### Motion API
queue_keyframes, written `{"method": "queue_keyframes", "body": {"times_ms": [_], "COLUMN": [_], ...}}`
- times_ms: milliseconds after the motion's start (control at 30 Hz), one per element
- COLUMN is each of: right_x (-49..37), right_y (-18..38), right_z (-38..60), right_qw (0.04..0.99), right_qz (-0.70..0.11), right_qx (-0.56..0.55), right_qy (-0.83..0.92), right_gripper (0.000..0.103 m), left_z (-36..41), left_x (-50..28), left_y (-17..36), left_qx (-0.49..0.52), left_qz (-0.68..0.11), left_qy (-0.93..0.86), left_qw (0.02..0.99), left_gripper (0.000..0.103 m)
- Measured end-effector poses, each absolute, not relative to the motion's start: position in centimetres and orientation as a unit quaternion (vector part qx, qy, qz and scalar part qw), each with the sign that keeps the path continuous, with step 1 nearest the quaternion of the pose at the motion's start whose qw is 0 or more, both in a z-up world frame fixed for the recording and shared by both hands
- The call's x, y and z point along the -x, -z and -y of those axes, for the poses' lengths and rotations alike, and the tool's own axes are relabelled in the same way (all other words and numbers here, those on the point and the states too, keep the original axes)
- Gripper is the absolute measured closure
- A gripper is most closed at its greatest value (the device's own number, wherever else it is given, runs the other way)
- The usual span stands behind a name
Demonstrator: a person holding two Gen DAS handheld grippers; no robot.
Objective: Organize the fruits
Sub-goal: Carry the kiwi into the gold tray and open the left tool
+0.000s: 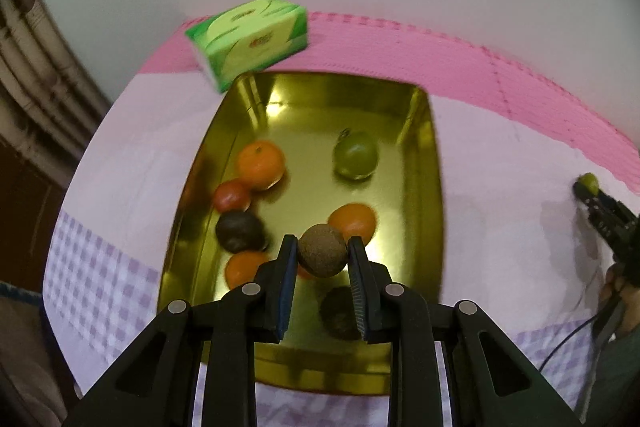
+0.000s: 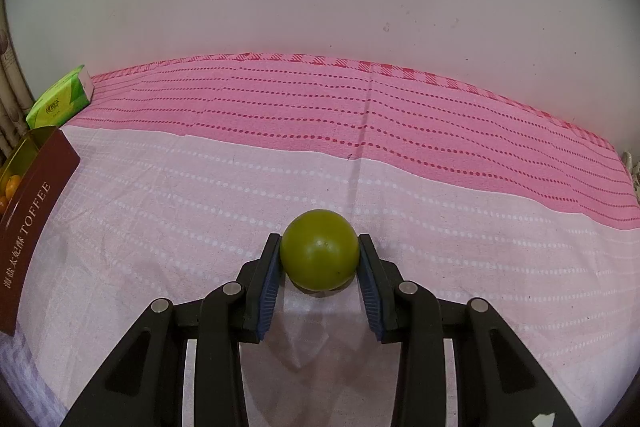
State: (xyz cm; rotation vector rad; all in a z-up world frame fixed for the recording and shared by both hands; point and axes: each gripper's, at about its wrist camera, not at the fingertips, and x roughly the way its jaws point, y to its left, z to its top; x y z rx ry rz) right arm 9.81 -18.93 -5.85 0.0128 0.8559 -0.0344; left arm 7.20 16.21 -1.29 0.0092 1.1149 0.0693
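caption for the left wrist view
Left gripper holds a brown fruit above the gold tin of fruit.

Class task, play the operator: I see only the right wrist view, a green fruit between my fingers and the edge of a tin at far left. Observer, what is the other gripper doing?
Observer: The left gripper is shut on a brown round fruit above the gold tin.
Operator: What does the tin hold?
Observer: Three orange fruits, one red, one green and two dark ones.
Operator: Anything behind the tin?
Observer: The green tissue box touches its far left corner.
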Motion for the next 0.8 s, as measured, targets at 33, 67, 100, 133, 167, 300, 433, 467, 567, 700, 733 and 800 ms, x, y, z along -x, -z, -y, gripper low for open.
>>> {"method": "queue_keyframes", "body": {"times_ms": [33, 67, 100, 133, 167, 300, 433, 467, 567, 700, 733, 800], "right_x": [-9.8, -9.8, -9.8, -9.8, -9.8, -9.8, -9.8, -9.8, -9.8, -9.8, -9.8, -9.8], "right_y": [5.8, 5.8, 5.8, 5.8, 5.8, 5.8, 5.8, 5.8, 5.8, 5.8, 5.8, 5.8], "right_z": [18.9, 18.9, 18.9, 18.9, 18.9, 18.9, 18.9, 18.9, 18.9, 18.9, 18.9, 18.9], "right_qw": [0.91, 0.91, 0.91, 0.91, 0.91, 0.91, 0.91, 0.91, 0.91, 0.91, 0.91, 0.91], "right_qz": [-0.415, -0.415, -0.415, -0.415, -0.415, -0.415, -0.415, -0.415, -0.415, -0.415, -0.415, -0.415], "right_qx": [-0.006, -0.006, -0.006, -0.006, -0.006, -0.006, -0.006, -0.006, -0.006, -0.006, -0.006, -0.006], "right_qy": [0.017, 0.017, 0.017, 0.017, 0.017, 0.017, 0.017, 0.017, 0.017, 0.017, 0.017, 0.017], "right_gripper": [0.069, 0.069, 0.069, 0.069, 0.069, 0.069, 0.069, 0.069, 0.069, 0.069, 0.069, 0.069], "left_z": [-16.4, -16.6, -16.8, -16.9, -17.0, -17.3, -17.4, -17.4, -17.5, -17.4, -17.4, -17.4], "left_x": [-7.1, -7.0, -6.8, -6.8, -6.7, -6.6, -6.8, -6.9, -7.1, -7.4, -7.5, -7.9], "left_y": [1.6, 1.9, 2.2, 2.5, 2.7, 3.4, 3.7, 3.8, 4.0, 4.0, 3.9, 3.8], "left_qx": [-0.005, -0.005, -0.005, -0.005, -0.006, -0.006, -0.013, -0.014, -0.016, -0.024, -0.026, -0.029], "left_qz": [-0.53, -0.532, -0.534, -0.535, -0.536, -0.541, -0.542, -0.543, -0.542, -0.541, -0.54, -0.54], "left_qy": [-0.036, -0.037, -0.035, -0.034, -0.036, -0.035, -0.036, -0.037, -0.036, -0.037, -0.039, -0.038], "left_qw": [0.847, 0.846, 0.845, 0.844, 0.843, 0.84, 0.839, 0.839, 0.839, 0.84, 0.84, 0.84], "left_gripper": [0.077, 0.077, 0.077, 0.077, 0.077, 0.077, 0.077, 0.077, 0.077, 0.077, 0.077, 0.077]}}
